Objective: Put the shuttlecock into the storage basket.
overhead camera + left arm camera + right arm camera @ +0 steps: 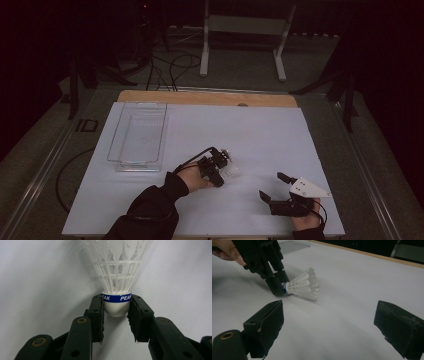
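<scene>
Left claw (116,307) clamping shuttlecock (117,277), clear tray (137,136) well apart

Dim high view, brighter, sharper gripper views

From above, the shuttlecock (231,170) is a small pale blur beside the left gripper (220,167), its cork and blue band too small to make out. In the left gripper view its feather skirt (117,262) runs off the top edge. In the right gripper view the cork sits hidden between the dark jaws, and the hand (227,251) is cut off at the corner. The clear tray (137,135) is too faint for its contents to be told.
</scene>
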The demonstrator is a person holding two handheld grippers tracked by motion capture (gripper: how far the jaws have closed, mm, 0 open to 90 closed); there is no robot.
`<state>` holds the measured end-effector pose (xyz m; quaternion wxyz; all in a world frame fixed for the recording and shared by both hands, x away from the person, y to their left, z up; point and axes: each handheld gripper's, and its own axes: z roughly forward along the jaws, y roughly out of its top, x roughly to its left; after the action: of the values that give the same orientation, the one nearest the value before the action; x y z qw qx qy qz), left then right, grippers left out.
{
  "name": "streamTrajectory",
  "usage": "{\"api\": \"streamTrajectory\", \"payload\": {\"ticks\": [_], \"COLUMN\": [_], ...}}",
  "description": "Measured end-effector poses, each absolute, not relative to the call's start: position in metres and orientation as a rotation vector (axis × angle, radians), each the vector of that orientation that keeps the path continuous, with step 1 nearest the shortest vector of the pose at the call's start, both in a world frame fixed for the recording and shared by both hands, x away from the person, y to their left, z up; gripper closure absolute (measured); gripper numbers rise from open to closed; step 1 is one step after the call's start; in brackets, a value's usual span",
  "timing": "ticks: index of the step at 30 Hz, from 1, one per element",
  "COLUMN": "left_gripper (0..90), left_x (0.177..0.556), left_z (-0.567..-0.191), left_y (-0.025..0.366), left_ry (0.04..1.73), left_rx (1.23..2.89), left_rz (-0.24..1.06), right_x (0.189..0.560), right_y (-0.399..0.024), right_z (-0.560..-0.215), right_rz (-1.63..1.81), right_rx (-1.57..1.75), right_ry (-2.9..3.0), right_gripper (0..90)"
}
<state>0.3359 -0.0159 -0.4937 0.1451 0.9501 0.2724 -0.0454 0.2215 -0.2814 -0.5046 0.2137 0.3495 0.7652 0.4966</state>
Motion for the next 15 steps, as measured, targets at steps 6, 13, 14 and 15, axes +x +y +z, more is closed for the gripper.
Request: {"api": "streamTrajectory", "payload": {"ticks": [6, 13, 14, 15], "left_gripper": [66.7, 66.8, 66.8, 66.8], "left_x": [0.333, 0.333, 0.333, 0.334], "left_z": [-0.490, -0.484, -0.484, -0.483], "left_y": [-0.017, -0.014, -0.014, -0.013], "left_ry": [0.723, 0.696, 0.696, 0.691], "left_rx": [2.747, 2.753, 2.753, 2.759], "left_rz": [-0.158, -0.169, -0.169, -0.163], "right_x": [0.221, 0.221, 0.221, 0.221], "right_y": [-0.281, -0.281, -0.281, -0.281], "right_z": [-0.505, -0.505, -0.505, -0.505], "right_rz": [1.377, 1.377, 1.377, 1.378], "right_rx": [0.972, 0.975, 0.975, 0.976], "right_ry": [2.123, 2.125, 2.125, 2.124], "right_gripper": [9.2, 9.2, 9.2, 9.2]}}
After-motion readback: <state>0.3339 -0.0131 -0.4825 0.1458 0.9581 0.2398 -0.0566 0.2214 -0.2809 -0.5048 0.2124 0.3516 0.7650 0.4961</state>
